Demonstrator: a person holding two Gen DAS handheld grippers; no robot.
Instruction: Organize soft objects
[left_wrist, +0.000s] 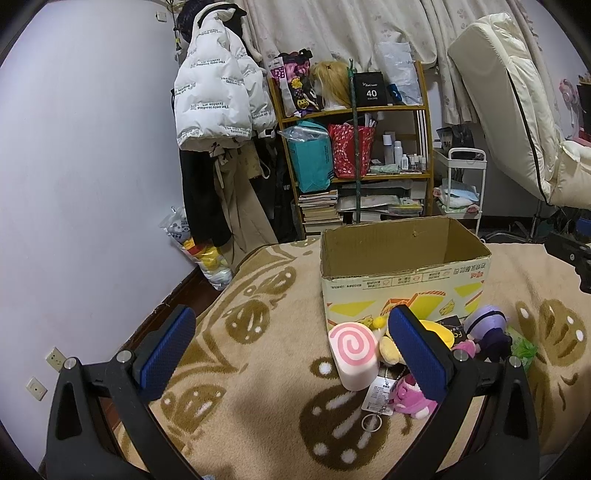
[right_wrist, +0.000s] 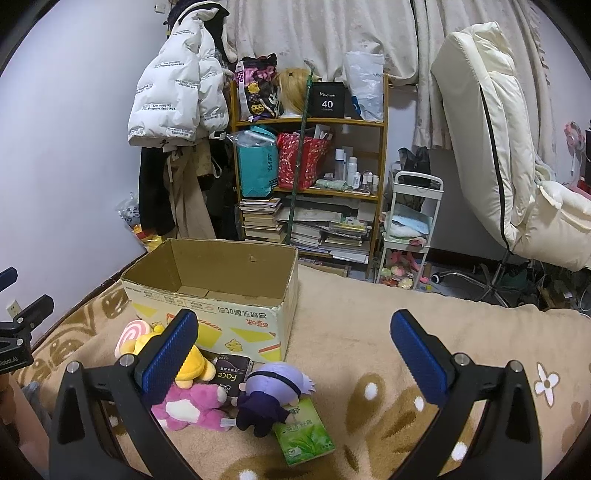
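An open, empty cardboard box (left_wrist: 402, 275) (right_wrist: 221, 295) stands on the beige blanket. Before it lie soft toys: a pink swirl roll cushion (left_wrist: 354, 354) (right_wrist: 129, 334), a yellow plush (right_wrist: 194, 363) (left_wrist: 439, 330), a pink plush (right_wrist: 192, 406) (left_wrist: 408, 398), and a purple-haired doll (right_wrist: 269, 395) (left_wrist: 485, 332). A green tissue pack (right_wrist: 304, 437) and a black Face pack (right_wrist: 231, 373) lie among them. My left gripper (left_wrist: 291, 350) is open and empty, left of the pile. My right gripper (right_wrist: 293, 352) is open and empty above the doll.
The bed's blanket (right_wrist: 369, 332) extends right. Behind it stand a cluttered wooden shelf (right_wrist: 310, 166), a white cart (right_wrist: 410, 229), hanging coats (left_wrist: 214, 92) and a white recliner chair (right_wrist: 509, 166). A bag of toys (left_wrist: 207, 254) sits on the floor by the wall.
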